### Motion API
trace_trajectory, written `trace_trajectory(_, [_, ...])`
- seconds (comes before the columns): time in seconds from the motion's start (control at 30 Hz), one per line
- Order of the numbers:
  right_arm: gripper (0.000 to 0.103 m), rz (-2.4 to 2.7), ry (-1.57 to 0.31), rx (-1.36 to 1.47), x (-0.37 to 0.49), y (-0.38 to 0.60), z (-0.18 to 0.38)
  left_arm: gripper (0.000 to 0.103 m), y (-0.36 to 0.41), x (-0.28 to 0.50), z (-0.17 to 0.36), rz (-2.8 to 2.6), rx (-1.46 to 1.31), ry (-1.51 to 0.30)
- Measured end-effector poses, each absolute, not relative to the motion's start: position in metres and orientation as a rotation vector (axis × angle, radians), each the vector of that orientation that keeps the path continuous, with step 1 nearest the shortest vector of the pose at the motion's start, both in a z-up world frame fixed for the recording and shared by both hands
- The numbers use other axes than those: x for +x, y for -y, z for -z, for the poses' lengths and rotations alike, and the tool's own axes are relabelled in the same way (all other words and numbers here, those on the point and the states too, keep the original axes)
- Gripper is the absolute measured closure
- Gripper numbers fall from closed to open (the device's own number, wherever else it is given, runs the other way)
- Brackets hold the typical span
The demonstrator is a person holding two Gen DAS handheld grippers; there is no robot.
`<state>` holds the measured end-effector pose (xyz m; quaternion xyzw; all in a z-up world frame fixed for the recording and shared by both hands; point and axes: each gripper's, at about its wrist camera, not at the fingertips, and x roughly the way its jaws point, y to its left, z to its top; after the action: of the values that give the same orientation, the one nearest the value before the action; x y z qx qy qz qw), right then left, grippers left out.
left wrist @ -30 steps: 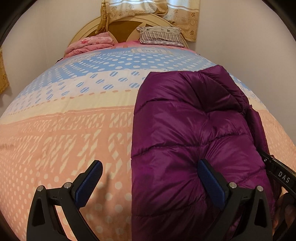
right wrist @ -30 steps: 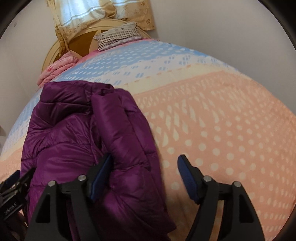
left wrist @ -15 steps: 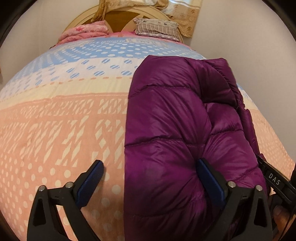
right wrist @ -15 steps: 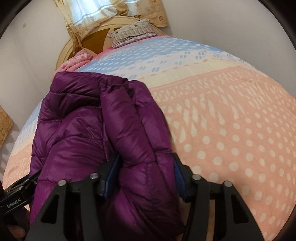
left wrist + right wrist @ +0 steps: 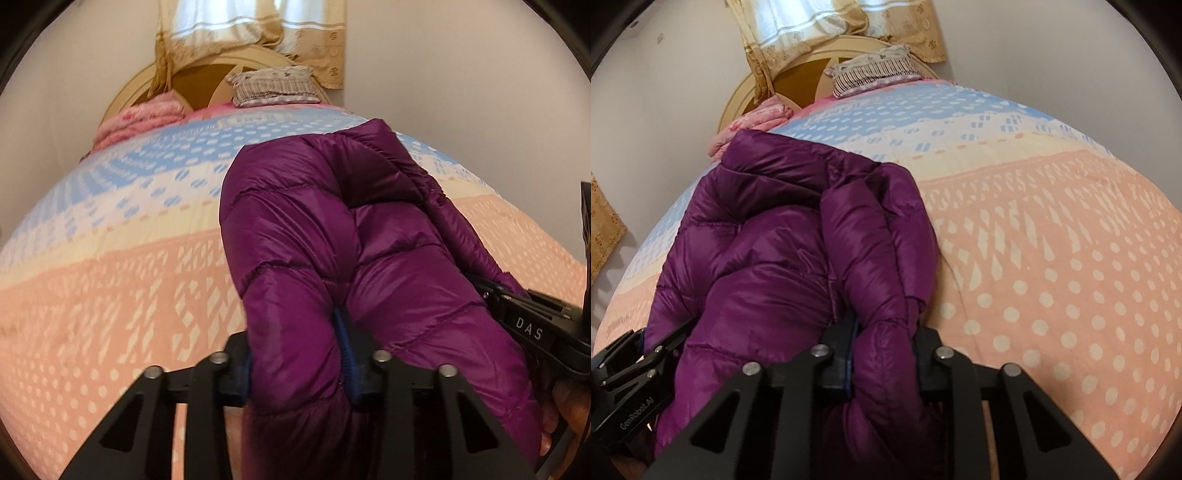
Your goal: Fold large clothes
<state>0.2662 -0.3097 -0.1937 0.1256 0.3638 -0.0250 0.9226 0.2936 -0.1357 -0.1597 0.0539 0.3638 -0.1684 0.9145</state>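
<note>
Now my left gripper (image 5: 295, 363) and right gripper (image 5: 884, 350) both pinch the purple jacket (image 5: 332, 240) (its near end) on the bed (image 5: 110, 288). Next I think I lift and fold it forward.

Jacket (image 5: 332, 236) glossy purple; bedspread (image 5: 122, 280) peach, cream, blue bands, white dots; pillow (image 5: 273, 86) striped.

Striped pillow (image 5: 275, 86) and pink blanket (image 5: 138, 120) lie by the headboard (image 5: 207, 74).

Open bedspread (image 5: 110, 295) lies at nine o'clock of the jacket (image 5: 332, 240); pillows (image 5: 273, 86) block twelve o'clock.
</note>
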Motion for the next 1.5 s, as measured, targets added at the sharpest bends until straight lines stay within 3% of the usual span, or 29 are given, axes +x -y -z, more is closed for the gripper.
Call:
trace_trajectory(0.13, [0.084, 0.034, -0.705, 0.268, 0.255, 0.310, 0.183, 0.075, 0.131, 0.279, 0.138, 0.351, 0.134, -0.708])
trace_trajectory(0.57, [0.085, -0.110, -0.620, 0.283, 0.229, 0.267, 0.141, 0.075, 0.074, 0.232, 0.086, 0.289, 0.120, -0.615])
trace_trajectory(1.5, [0.085, -0.301, -0.631, 0.138, 0.256, 0.173, 0.127, 0.075, -0.039, 0.204, 0.076, 0.142, 0.013, -0.605])
